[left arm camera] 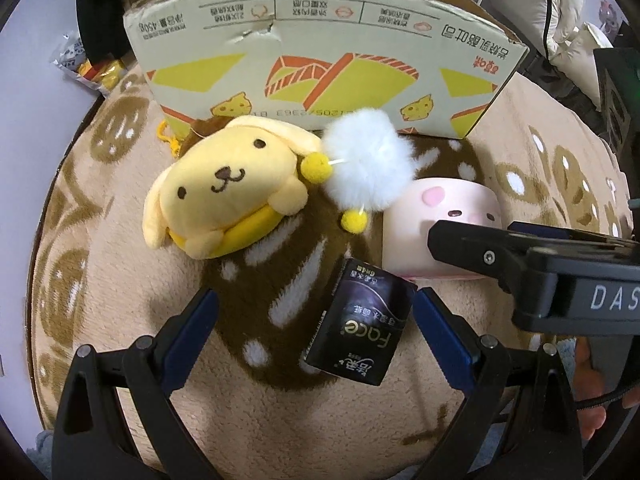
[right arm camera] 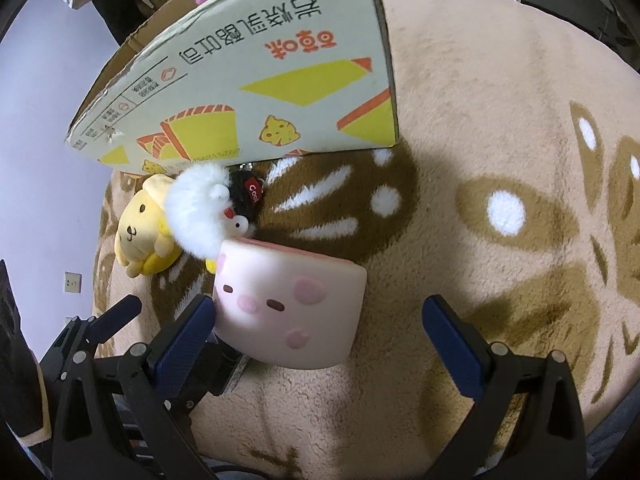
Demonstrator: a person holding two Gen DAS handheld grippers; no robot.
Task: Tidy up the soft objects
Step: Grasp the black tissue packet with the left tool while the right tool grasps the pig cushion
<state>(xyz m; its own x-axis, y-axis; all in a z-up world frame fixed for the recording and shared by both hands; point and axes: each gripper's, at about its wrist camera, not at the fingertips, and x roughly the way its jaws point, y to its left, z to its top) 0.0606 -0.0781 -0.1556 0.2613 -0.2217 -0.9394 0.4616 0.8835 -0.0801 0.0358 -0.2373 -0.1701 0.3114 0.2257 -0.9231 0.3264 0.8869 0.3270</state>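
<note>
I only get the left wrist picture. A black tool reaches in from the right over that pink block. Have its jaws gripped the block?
Observer: No. The right wrist view shows the right gripper with its jaws wide open and the pink squishy block lying between them.
Operator: Is anything hiding behind the white fluffy pompom?
Observer: Yes, a small black plush with a red "Cool" tag sits between the pompom and the cardboard box.
Operator: Does the block have a face?
Observer: Yes, two small dark eyes and several pink spots on the side that faces the right camera.
</note>
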